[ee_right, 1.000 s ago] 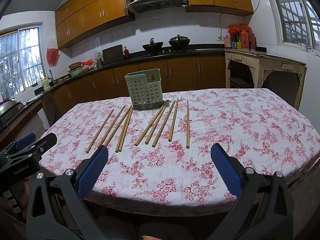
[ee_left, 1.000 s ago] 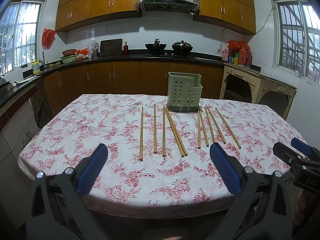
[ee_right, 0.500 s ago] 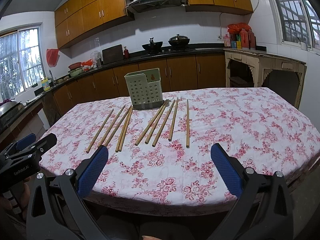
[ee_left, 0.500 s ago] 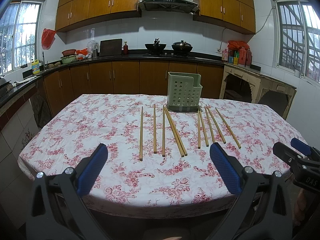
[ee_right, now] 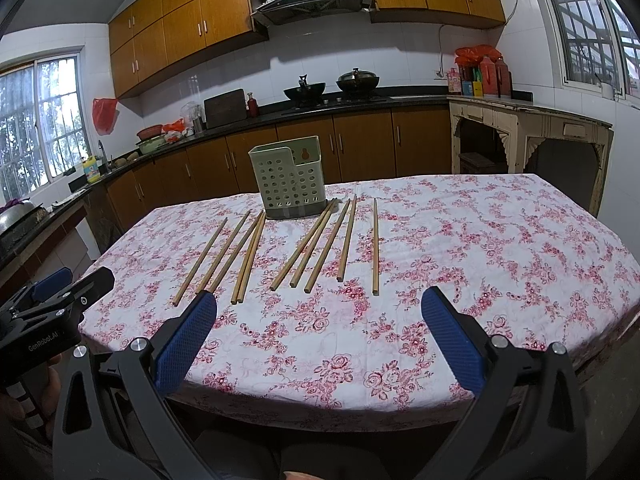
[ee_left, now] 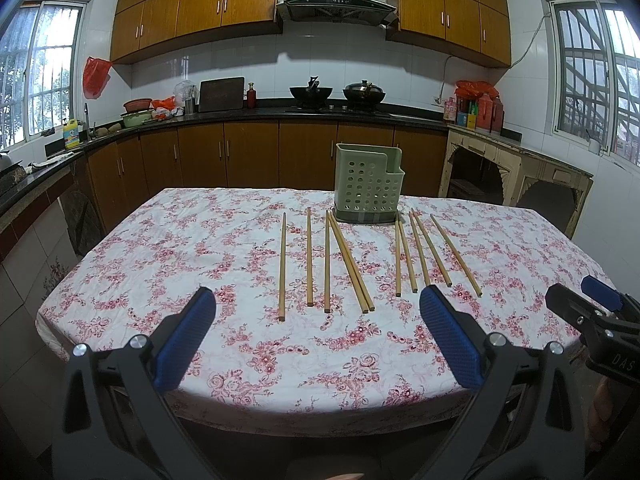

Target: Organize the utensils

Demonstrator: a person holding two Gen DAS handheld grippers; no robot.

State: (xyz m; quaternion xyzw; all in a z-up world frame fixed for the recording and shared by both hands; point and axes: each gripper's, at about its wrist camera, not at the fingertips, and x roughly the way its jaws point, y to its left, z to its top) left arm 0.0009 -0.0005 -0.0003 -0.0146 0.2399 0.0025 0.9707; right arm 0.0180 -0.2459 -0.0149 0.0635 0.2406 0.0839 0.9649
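Nothing shifted since before: both tongs spread, slim wooden chopsticks beside perforated plastic holder.

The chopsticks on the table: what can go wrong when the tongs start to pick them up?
1. Two chopsticks lie touching each other, so the left tongs may catch both or knock one aside.
2. They are round and may roll on the wrinkled tablecloth.
3. The green holder looks light; a chopstick pushed against its rim could tip it.
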